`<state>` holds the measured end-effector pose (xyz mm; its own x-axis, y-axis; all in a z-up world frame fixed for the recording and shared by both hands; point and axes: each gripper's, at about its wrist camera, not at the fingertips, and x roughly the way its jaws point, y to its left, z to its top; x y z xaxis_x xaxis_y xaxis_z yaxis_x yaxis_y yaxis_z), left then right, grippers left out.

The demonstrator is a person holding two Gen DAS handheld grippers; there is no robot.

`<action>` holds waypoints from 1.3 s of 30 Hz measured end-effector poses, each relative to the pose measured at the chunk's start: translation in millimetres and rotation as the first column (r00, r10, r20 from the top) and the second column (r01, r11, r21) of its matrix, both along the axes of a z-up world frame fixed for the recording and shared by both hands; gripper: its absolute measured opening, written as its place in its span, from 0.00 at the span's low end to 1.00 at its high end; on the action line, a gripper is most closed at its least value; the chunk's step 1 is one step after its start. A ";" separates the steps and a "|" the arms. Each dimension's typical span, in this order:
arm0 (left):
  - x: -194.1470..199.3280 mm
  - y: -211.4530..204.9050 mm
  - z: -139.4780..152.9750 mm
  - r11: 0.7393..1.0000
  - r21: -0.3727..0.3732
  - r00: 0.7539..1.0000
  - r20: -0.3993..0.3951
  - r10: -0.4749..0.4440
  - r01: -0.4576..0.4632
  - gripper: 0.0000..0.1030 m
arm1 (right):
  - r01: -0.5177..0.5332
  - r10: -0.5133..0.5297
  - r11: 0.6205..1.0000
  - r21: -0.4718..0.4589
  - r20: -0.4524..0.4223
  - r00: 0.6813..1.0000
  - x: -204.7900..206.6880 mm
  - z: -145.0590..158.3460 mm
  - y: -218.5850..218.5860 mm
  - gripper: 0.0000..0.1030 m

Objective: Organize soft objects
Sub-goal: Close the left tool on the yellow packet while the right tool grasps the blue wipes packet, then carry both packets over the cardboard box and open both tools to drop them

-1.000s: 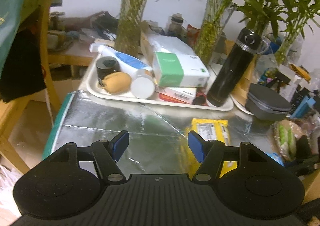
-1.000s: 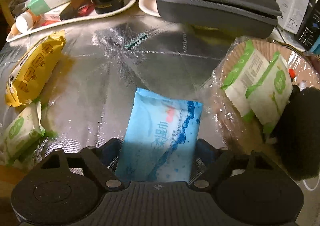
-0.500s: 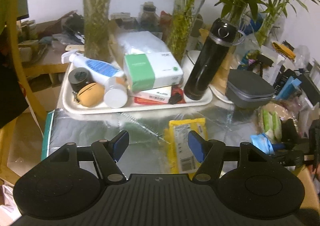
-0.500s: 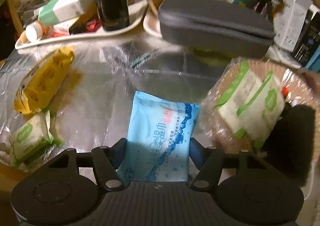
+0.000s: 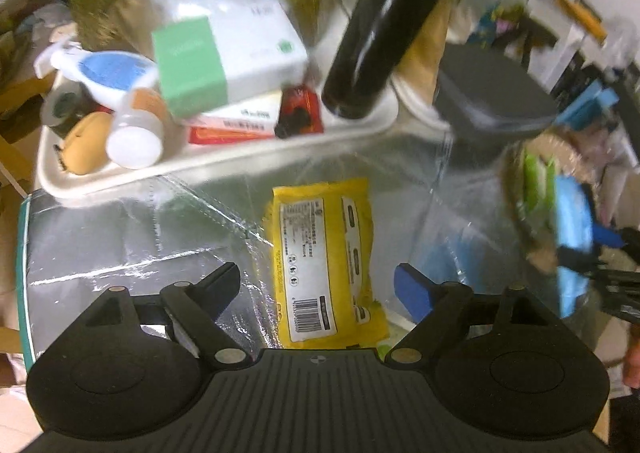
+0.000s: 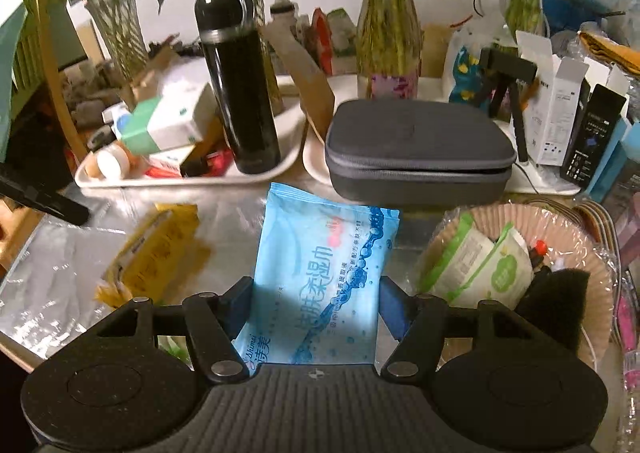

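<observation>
On the foil-covered table, left to right:

Cream tray: sitting at the upper left of the left wrist view, carrying a green-and-white tissue box, a white bottle lying on its side and a tall black flask standing at its right end; this view is blurring.

Foil sheet: lying crinkled across the table under the packs.

Left gripper: hanging over the foil at lower centre of its own view, its jaws opening wide and gripping nothing.

Yellow wipes pack: lying flat on the foil, label side up, its near end reaching between the left gripper's spread fingers without touching either pad.

Right gripper: sitting at lower centre of its view, its pads pressing both long edges of the blue wet-wipes pack and holding it clear of the table.

Grey zip case: resting closed behind the blue pack, at centre right.

Paper-lined basket: sitting at the right of the right wrist view, holding two green-and-white wipes packs side by side, with a black sponge at its near edge.
</observation>
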<state>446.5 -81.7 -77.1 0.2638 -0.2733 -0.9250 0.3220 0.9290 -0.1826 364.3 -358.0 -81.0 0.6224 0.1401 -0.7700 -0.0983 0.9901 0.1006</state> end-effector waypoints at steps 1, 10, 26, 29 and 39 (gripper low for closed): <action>5.0 -3.6 -4.6 1.000 0.006 1.000 -0.015 -0.006 0.007 0.85 | 0.003 -0.003 1.000 0.011 0.005 1.000 -2.2 1.8 -0.7 0.66; 40.7 -24.7 -59.6 1.000 0.000 0.986 -0.167 -0.006 0.006 0.86 | 0.005 -0.007 0.998 0.058 0.031 0.999 -3.7 10.3 -2.8 0.66; 42.0 -22.4 -82.2 0.997 0.029 0.977 -0.200 0.077 -0.073 0.58 | -0.004 0.000 0.997 0.083 0.043 0.999 -3.4 14.8 0.8 0.66; 38.8 -19.9 -77.4 0.997 0.022 0.978 -0.190 0.082 -0.080 0.50 | -0.002 -0.002 0.996 0.086 0.046 0.999 -4.0 15.9 0.6 0.66; 24.3 -11.1 -28.7 0.993 0.009 0.991 -0.061 0.117 -0.117 0.47 | -0.012 0.006 0.995 0.099 0.067 0.998 -12.1 27.6 -4.8 0.66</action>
